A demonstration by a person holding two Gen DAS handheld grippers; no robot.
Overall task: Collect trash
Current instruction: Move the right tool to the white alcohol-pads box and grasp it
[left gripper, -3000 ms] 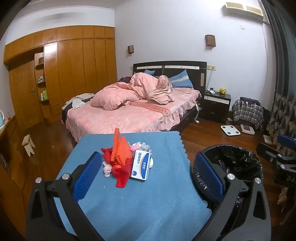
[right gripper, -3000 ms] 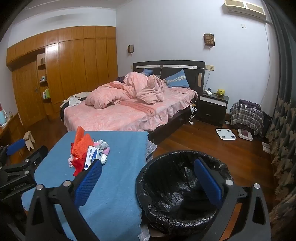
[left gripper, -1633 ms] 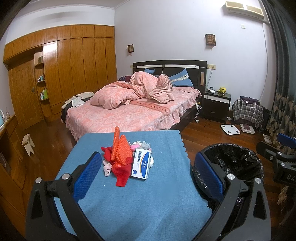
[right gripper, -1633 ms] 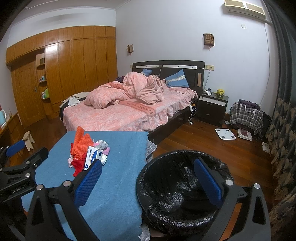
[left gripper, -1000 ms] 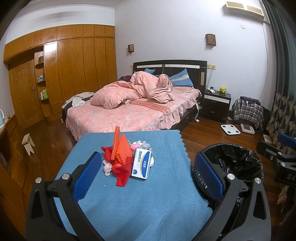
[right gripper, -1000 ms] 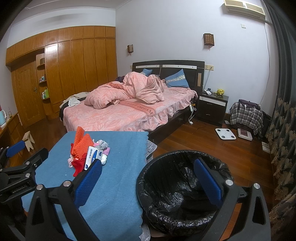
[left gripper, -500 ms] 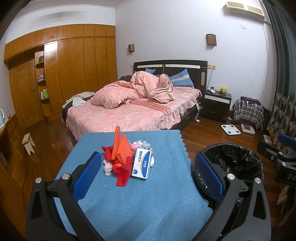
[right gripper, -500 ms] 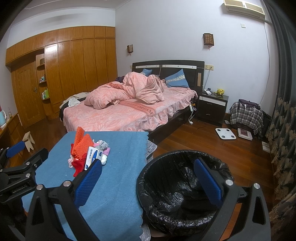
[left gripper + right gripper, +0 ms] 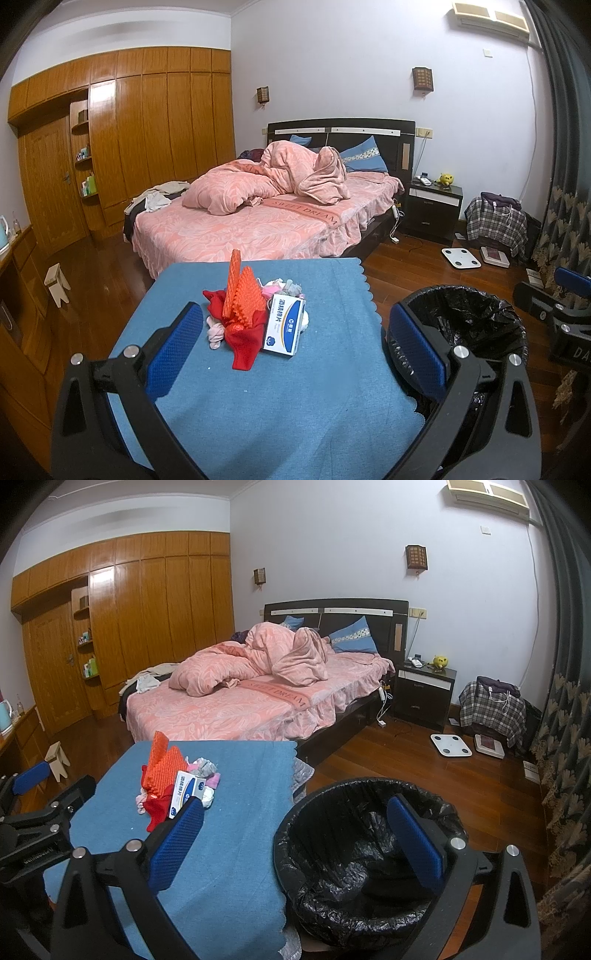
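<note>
A small trash pile lies on the blue-clothed table (image 9: 280, 398): orange foam netting (image 9: 242, 295), a red rag (image 9: 243, 341), a white and blue box (image 9: 284, 326) and crumpled bits behind. The pile also shows in the right wrist view (image 9: 173, 782). A black-lined bin (image 9: 362, 853) stands right of the table, also in the left wrist view (image 9: 465, 317). My left gripper (image 9: 295, 347) is open and empty, held short of the pile. My right gripper (image 9: 295, 838) is open and empty above the bin's near rim.
A pink bed (image 9: 258, 221) stands behind the table. A dark nightstand (image 9: 432, 210), a plaid bag (image 9: 495, 221) and a white scale (image 9: 461, 257) sit at the right. A wooden wardrobe (image 9: 122, 147) and a small stool (image 9: 57, 282) are at the left.
Almost nothing has changed. Both grippers hover with only a slight drift and stay open. The pile and bin have not moved.
</note>
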